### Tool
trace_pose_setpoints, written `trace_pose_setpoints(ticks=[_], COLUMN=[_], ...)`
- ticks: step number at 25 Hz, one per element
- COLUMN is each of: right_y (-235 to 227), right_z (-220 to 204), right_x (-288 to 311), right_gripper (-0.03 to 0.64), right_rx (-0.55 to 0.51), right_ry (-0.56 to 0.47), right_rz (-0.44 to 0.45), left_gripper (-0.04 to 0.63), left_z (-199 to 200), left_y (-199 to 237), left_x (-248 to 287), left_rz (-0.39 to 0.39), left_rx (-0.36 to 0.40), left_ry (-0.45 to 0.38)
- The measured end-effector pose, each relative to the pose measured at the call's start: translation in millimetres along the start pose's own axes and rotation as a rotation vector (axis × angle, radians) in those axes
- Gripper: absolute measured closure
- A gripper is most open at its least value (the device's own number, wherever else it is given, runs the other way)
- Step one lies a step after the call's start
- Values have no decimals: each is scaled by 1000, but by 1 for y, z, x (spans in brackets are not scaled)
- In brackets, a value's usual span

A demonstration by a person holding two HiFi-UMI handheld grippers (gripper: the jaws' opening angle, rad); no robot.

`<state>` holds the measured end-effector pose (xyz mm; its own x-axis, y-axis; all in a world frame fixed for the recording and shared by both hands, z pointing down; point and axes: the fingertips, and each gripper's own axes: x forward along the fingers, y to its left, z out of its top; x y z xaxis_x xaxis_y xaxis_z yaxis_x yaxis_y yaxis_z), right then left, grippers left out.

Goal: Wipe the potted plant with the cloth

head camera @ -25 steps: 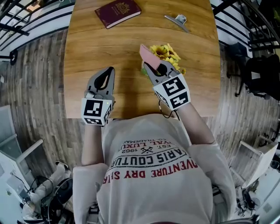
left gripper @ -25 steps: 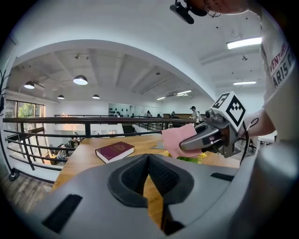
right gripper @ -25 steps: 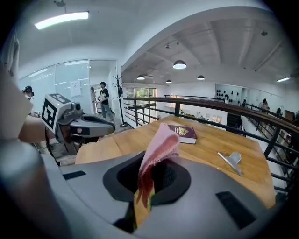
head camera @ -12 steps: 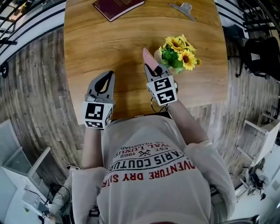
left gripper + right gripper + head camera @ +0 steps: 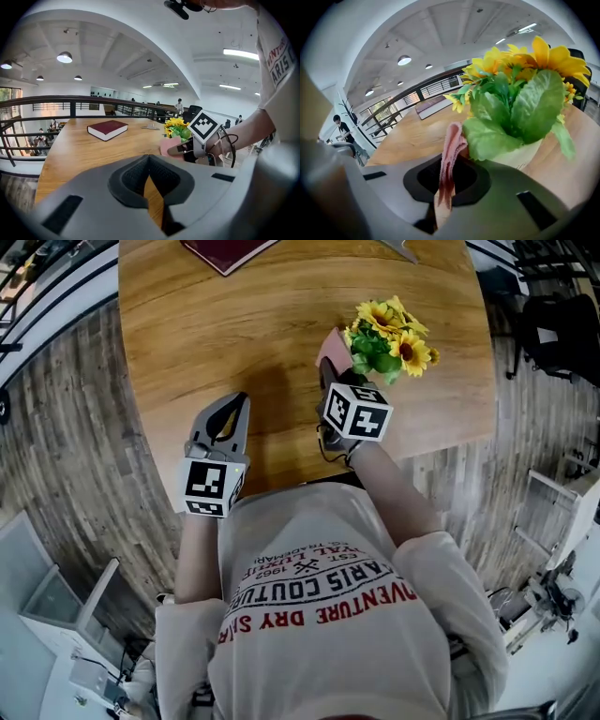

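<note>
We are at a wooden desk [image 5: 272, 343] with a grey plank floor [image 5: 66, 437] around it. We look steeply down over our own light shirt [image 5: 319, 615] with red and dark print. Both our forearms [image 5: 384, 484] reach forward over the near edge of the desk.

The potted plant [image 5: 389, 334] stands upright on the right part of the desk, in front of our right hand. It has yellow flowers [image 5: 380, 315] and broad green leaves [image 5: 534, 108] in a pale pot [image 5: 520, 157]. A dark red book [image 5: 225, 249] lies flat at the far edge of the desk, well apart from the plant.

The left claw [image 5: 234, 404] hangs over the near left part of the desk, well apart from the plant. In the left gripper view its two jaws are closed together and nothing is between them.

The right claw [image 5: 328, 371] points down toward the left side of the plant, and it grips the cloth [image 5: 331, 341]. In the right gripper view the jaws are pressed on this pink cloth, which stands up from them as a folded strip. Its upper end is just beside a large leaf [image 5: 492, 136] low on the plant, and it seems to touch it.

A small metal clip [image 5: 151, 125] lies on the far part of the desk, to the right of the book.
</note>
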<state>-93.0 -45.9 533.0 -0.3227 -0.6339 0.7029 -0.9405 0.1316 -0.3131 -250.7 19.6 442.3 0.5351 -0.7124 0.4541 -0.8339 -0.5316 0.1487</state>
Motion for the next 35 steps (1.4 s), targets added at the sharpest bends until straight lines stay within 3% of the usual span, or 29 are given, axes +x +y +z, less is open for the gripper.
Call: trace_pose_setpoints(ticks=[11, 25, 30, 31, 33, 35], right_y=[-29, -75, -77, -80, -92, -111], right_z=[-22, -48, -55, -55, -56, -57], right_x=[-14, -42, -63, -68, -78, -84], right_gripper=[579, 578, 578, 578, 579, 579], right_rx=[165, 76, -114, -149, -189, -207], right_ry=[0, 39, 90, 93, 98, 108], right_rz=[-44, -98, -36, -26, -23, -31], left_gripper=[580, 580, 572, 554, 406, 336], left_z=[-7, -14, -9, -8, -6, -5], left_y=[-12, -36, -61, -68, -83, -98], left_x=[16, 30, 44, 49, 62, 78], left_rz=[-69, -104, -169, -185, -215, -235], left_rx=[20, 10, -32, -36, -20, 17], left_ry=[21, 26, -23, -35, -51, -61])
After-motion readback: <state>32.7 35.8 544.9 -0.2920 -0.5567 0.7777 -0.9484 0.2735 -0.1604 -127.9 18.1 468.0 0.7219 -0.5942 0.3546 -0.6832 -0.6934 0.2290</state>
